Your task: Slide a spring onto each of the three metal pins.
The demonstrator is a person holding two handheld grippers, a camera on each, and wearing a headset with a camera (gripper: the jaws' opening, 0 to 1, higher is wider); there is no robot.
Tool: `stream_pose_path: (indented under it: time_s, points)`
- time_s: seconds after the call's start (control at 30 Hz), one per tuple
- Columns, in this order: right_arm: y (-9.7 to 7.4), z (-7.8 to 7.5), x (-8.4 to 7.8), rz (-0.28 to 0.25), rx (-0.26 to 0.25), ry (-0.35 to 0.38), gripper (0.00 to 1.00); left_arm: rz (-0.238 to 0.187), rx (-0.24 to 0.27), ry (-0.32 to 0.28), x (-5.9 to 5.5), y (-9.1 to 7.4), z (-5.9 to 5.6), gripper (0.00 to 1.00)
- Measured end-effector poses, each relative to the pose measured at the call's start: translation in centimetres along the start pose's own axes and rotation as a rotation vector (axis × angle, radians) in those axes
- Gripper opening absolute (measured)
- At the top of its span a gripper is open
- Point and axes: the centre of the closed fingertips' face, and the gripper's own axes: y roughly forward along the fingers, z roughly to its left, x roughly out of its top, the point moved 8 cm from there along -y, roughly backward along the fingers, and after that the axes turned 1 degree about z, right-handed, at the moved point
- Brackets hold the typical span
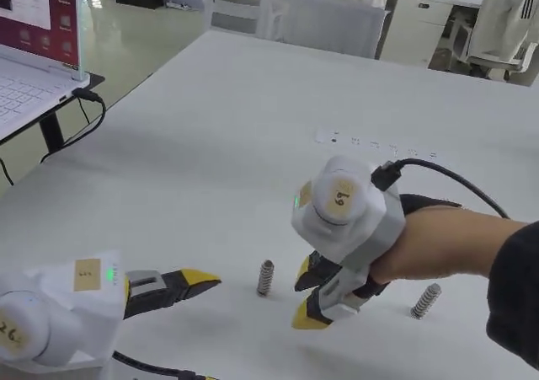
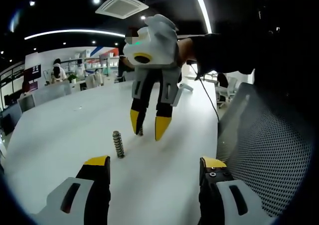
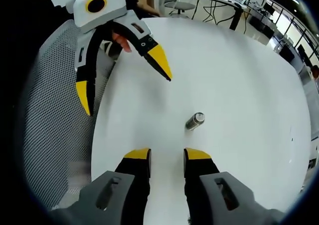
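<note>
Currently both spread, empty: left tool [image 2: 155, 162] low over desk [image 1: 210, 144], right tool [image 1: 305, 296] tips-down between near spring [image 1: 265, 277] and far spring [image 1: 426, 300]. Both springs stand on desk. Pins inside them: cannot tell.

The left claw [image 2: 155, 161] is held low and nearly level, its jaws spread wide with nothing between them. The right claw [image 1: 305, 294] is pointed steeply downward, its yellow-tipped jaws parted by a narrower gap and likewise empty. It is gripped by the right hand [image 1: 425, 243], reached in from the right, with a dark sleeve [image 1: 515, 287] at the wrist.
</note>
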Motion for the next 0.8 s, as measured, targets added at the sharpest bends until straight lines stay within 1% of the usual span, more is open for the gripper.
stream_pose_path:
  time_s: [0.27,0.47,0.6,0.7,0.8]
  points:
    - [-0.6,1.3,-1.0,-0.073,-0.028,0.04,0.26,-0.007,0.004,-0.003,0.1,0.0,0.0,0.69]
    - [-1.0,2.2,-1.9,-0.117,-0.045,0.078,0.27,-0.011,0.004,-0.007,0.1,0.0,0.1,0.69]
    - [-1.3,2.8,-2.6,-0.148,-0.062,0.108,0.28,-0.012,0.002,-0.008,0.1,0.1,0.1,0.69]
    - [-1.6,3.4,-3.2,-0.184,-0.071,0.145,0.28,-0.017,0.002,-0.012,0.2,0.1,0.1,0.69]
    - [-1.9,3.8,-3.8,-0.202,-0.084,0.173,0.28,-0.017,0.0,-0.012,0.3,0.2,0.0,0.69]
